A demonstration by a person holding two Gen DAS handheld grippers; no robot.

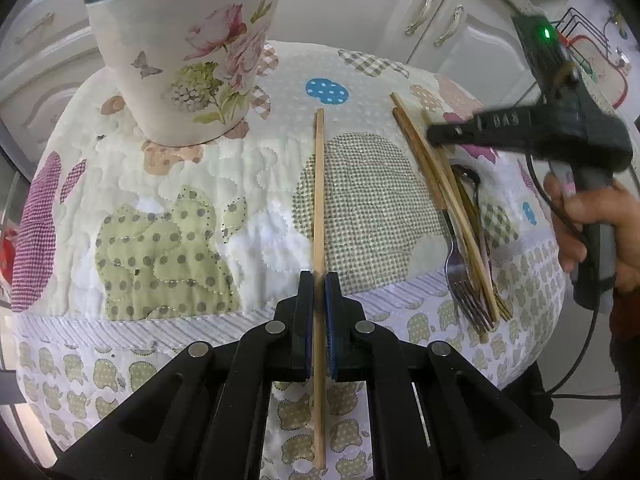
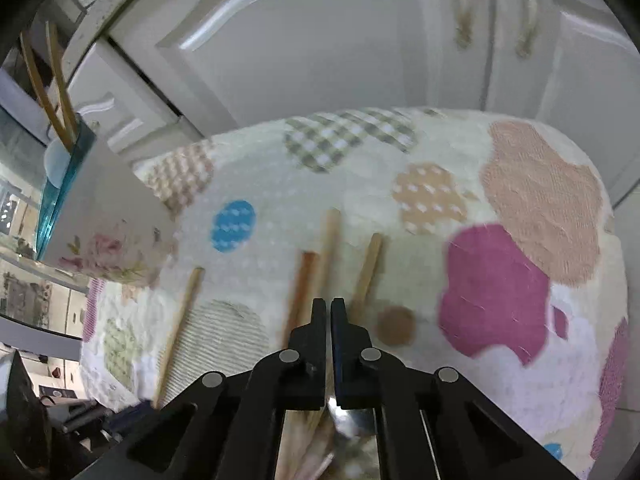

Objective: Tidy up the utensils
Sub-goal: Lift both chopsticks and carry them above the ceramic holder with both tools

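Note:
My left gripper (image 1: pixel 319 280) is shut on a single wooden chopstick (image 1: pixel 319 184) that lies lengthwise over the quilted table cover (image 1: pixel 168 220). A floral holder with a teal rim (image 1: pixel 188 60) stands at the back left; in the right wrist view the holder (image 2: pixel 76 216) has two chopsticks (image 2: pixel 56 92) standing in it. A pile of chopsticks (image 1: pixel 436 184), a fork (image 1: pixel 460 264) and a spoon (image 1: pixel 470 178) lies at the right. My right gripper (image 1: pixel 434 134) hovers over that pile; in its own view the right gripper (image 2: pixel 329 304) is shut and empty above the chopsticks (image 2: pixel 320 264).
White cabinet doors (image 1: pixel 440 12) stand behind the table. A wire rack (image 1: pixel 580 28) sits at the far right. The cover's front edge (image 1: pixel 140 324) drops off near my left gripper. A cable (image 1: pixel 588 344) hangs from the right gripper.

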